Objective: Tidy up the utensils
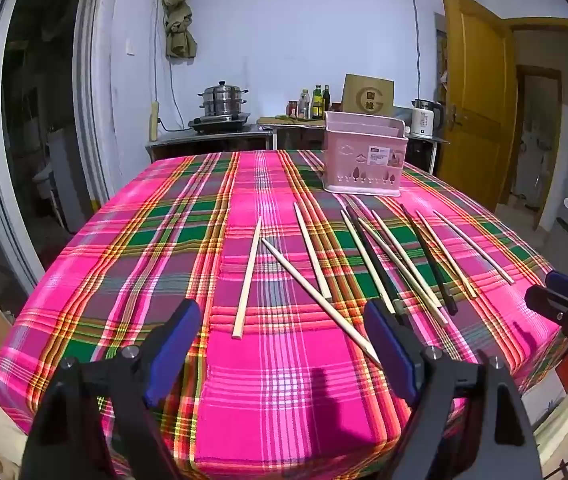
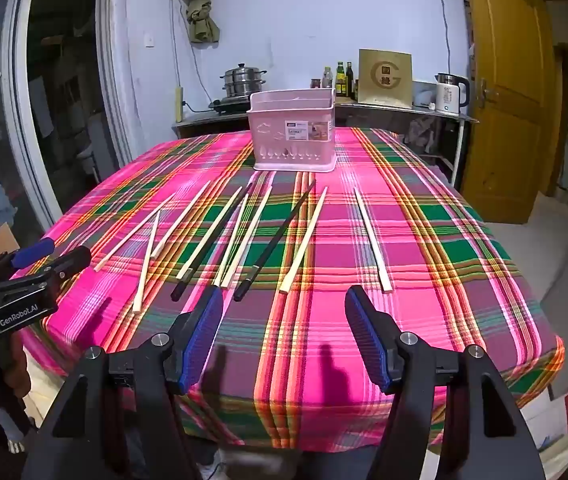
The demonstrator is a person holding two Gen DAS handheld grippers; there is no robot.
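I cannot see inside the pink plastic utensil basket [image 2: 292, 132]; its front wall hides what it holds. The words on its white paper label [image 2: 307, 130] are too small for me to read. My left gripper [image 2: 50, 254] is cut off by the picture's edge. The small glass bottles [image 1: 315, 101] far back are blurry.

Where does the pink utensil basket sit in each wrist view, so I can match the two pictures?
Left wrist view: the pink basket stands right of centre, at the far end of the plaid tablecloth, beyond the chopsticks.
Right wrist view: the pink basket stands near the centre, again at the table's far end.
Shared landmark: the white kettle on the counter behind, to the right of the basket in both.
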